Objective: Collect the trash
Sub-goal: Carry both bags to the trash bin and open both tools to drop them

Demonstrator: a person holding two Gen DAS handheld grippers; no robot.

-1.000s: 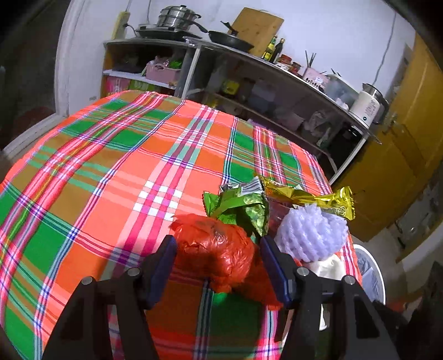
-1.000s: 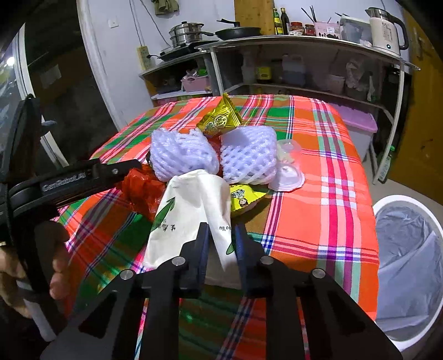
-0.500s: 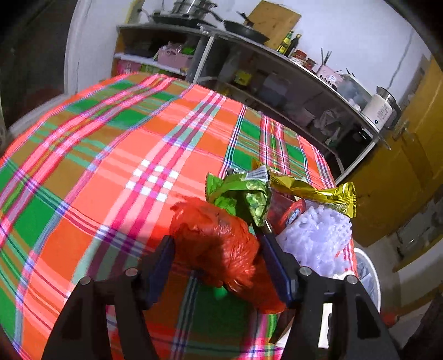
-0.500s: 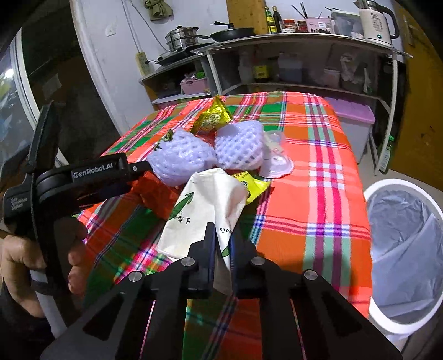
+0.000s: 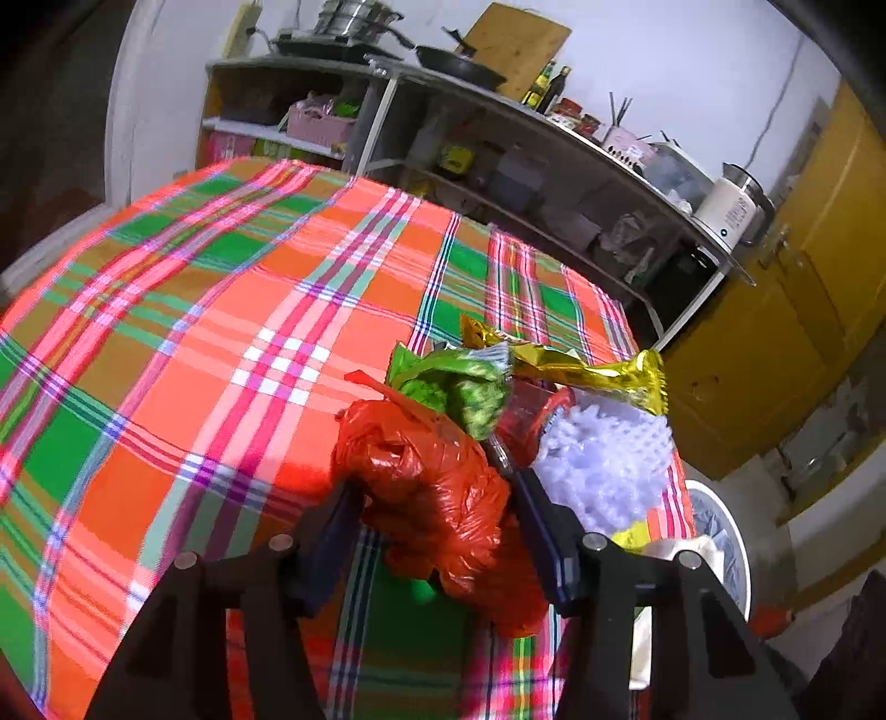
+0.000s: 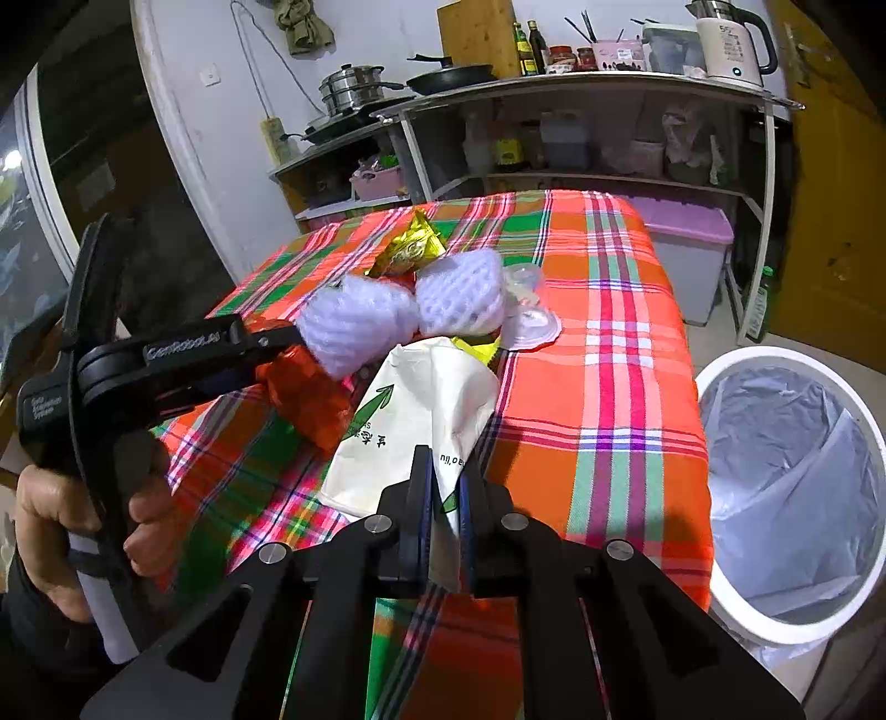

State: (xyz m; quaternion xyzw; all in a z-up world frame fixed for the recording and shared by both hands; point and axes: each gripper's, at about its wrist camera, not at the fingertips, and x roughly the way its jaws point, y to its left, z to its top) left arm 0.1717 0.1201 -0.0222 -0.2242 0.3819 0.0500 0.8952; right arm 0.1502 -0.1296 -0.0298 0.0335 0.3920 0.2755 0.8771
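Note:
A crumpled red plastic bag (image 5: 432,498) lies on the plaid tablecloth (image 5: 221,332). My left gripper (image 5: 432,493) straddles it, its jaws closing with both pads touching the bag's sides. A white paper bag with a green arrow print (image 6: 421,399) is pinched at its near edge by my shut right gripper (image 6: 443,459). Behind lie two white foam nets (image 6: 354,321) (image 6: 462,293), a gold wrapper (image 6: 410,249), a green wrapper (image 5: 459,387) and a clear plastic lid (image 6: 526,321). In the right wrist view a hand (image 6: 55,520) holds the left gripper (image 6: 277,338).
A white bin with a grey liner (image 6: 775,354) stands on the floor beside the table's right edge. Metal shelves with pots, bottles and a kettle (image 6: 725,39) line the back wall. A purple-lidded box (image 6: 686,227) sits under the shelf.
The right jaws pinched shut on the paper bag's edge and drew it slightly nearer. The left jaws narrowed onto the red bag; the left hand barely moved.

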